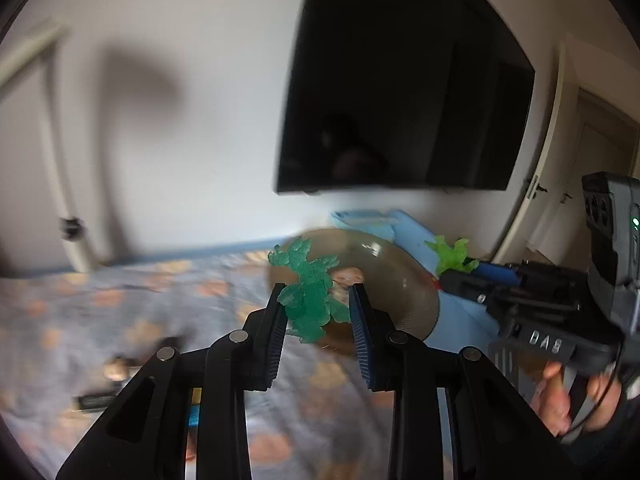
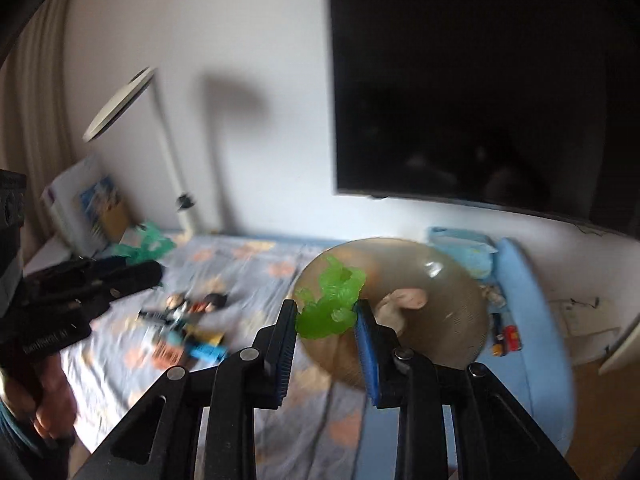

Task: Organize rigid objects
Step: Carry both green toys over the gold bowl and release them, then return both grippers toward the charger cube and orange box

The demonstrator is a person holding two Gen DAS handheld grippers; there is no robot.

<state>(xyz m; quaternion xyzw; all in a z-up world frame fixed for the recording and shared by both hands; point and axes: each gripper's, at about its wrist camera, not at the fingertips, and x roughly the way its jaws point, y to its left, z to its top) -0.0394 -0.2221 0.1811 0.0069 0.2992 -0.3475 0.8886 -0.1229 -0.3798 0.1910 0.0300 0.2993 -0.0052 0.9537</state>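
The round brown bowl (image 1: 404,280) on the patterned bed (image 1: 140,292) serves as the landmark. Well to its left on the bed lies a blurred scatter of small toys (image 2: 192,320), not yet gathered.

The left tongs (image 1: 318,308) are clenched on a dark green toy figure (image 1: 310,292), which is held in the air in front of the bowl's left rim. The figure's long axis stands roughly upright between the pads, with its upper limbs spreading above the fingertips.

The right tongs (image 2: 326,316) are clenched on a light green toy figure (image 2: 330,304), also held in the air, in front of the bowl's left part as the right wrist camera sees it. This figure leans up and to the right out of the pads.

From the left wrist view the right tongs sit on the bowl's right side, near the blue cushion (image 1: 416,236). Both are close to the bowl; I cannot tell which is nearer.

My judgement is that the bowl is the likely drop place, lying ahead of and below both figures, so each pair of tongs needs to travel forward over its rim before letting go.
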